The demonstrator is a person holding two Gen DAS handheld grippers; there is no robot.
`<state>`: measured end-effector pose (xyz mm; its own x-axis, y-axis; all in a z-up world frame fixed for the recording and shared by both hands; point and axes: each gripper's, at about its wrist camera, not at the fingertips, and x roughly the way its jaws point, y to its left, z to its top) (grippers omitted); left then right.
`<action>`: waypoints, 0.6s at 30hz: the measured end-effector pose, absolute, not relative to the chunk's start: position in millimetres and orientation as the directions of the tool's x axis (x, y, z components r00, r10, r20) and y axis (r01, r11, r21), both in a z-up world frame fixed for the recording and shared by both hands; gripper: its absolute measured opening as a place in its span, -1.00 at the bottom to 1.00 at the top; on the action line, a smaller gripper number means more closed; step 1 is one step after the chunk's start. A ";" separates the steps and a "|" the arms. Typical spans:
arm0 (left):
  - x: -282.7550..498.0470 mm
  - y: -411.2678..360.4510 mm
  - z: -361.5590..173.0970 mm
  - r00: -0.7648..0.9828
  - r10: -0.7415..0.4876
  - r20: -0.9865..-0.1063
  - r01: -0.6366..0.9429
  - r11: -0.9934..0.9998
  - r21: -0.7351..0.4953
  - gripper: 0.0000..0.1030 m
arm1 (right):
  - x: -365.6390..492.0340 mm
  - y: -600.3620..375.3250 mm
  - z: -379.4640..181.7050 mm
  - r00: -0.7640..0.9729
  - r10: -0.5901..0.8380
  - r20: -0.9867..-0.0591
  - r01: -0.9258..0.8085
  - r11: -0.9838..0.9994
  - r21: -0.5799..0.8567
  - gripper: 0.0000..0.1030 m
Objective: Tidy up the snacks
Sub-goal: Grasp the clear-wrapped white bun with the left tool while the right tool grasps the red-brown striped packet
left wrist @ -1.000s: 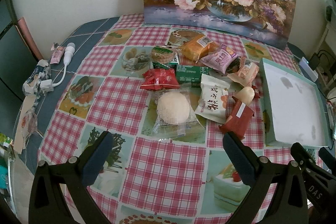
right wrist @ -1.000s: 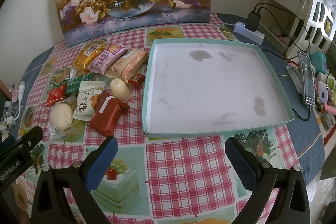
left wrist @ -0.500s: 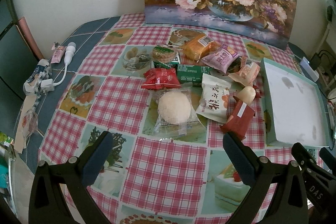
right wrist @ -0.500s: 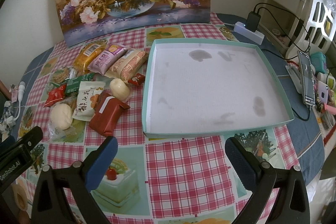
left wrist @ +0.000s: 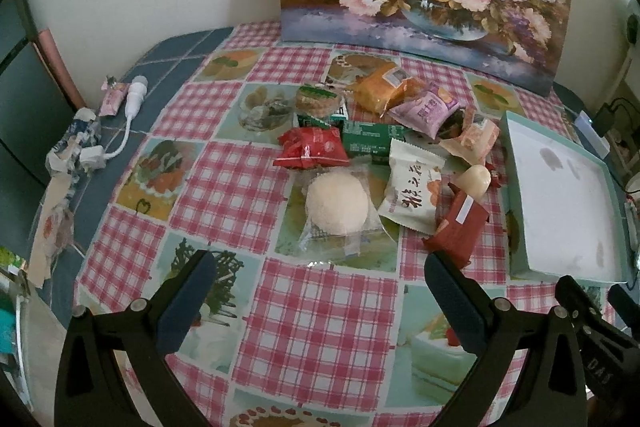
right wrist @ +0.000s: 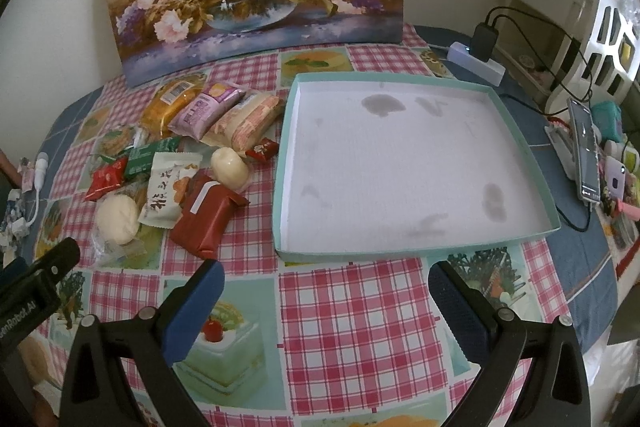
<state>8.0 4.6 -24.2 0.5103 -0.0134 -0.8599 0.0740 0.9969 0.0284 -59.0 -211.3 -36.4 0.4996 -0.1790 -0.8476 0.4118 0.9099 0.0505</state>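
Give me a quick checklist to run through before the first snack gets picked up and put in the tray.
1. Left gripper jaws open and holding nothing: ok.
2. Right gripper jaws open and holding nothing: ok.
3. Teal tray has free room to receive snacks: ok, nothing lies in it, only some stains.
4. Nearest snack reachable: ok, the round bun in clear wrap lies just ahead of the left gripper, nothing on top of it.
5. Dark red packet free to lift: ok, it lies on top, beside the tray.
6. Phone and cables clear of the tray: ok, they sit off to its right.
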 end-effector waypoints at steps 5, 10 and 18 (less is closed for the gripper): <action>18.7 11.8 -21.0 0.480 -0.053 -0.876 0.045 0.998 -0.036 1.00 | -50.3 -207.6 -28.8 0.501 -0.177 -0.847 0.397 0.917 0.043 1.00; 37.7 22.4 -5.6 0.501 -0.109 -0.859 0.001 0.992 -0.126 1.00 | -31.9 -205.1 -13.7 0.543 -0.154 -0.825 0.377 0.923 0.075 1.00; 69.6 34.3 -0.7 0.510 -0.165 -0.844 -0.073 0.970 -0.234 1.00 | 7.7 -197.1 -11.7 0.552 -0.070 -0.831 0.334 0.932 0.143 1.00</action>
<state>69.6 34.3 -0.7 0.5100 -0.1648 -0.8442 -0.0733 0.9696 -0.2336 7.7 -197.1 -11.7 0.5520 -0.0703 -0.8309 0.3339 0.9317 0.1430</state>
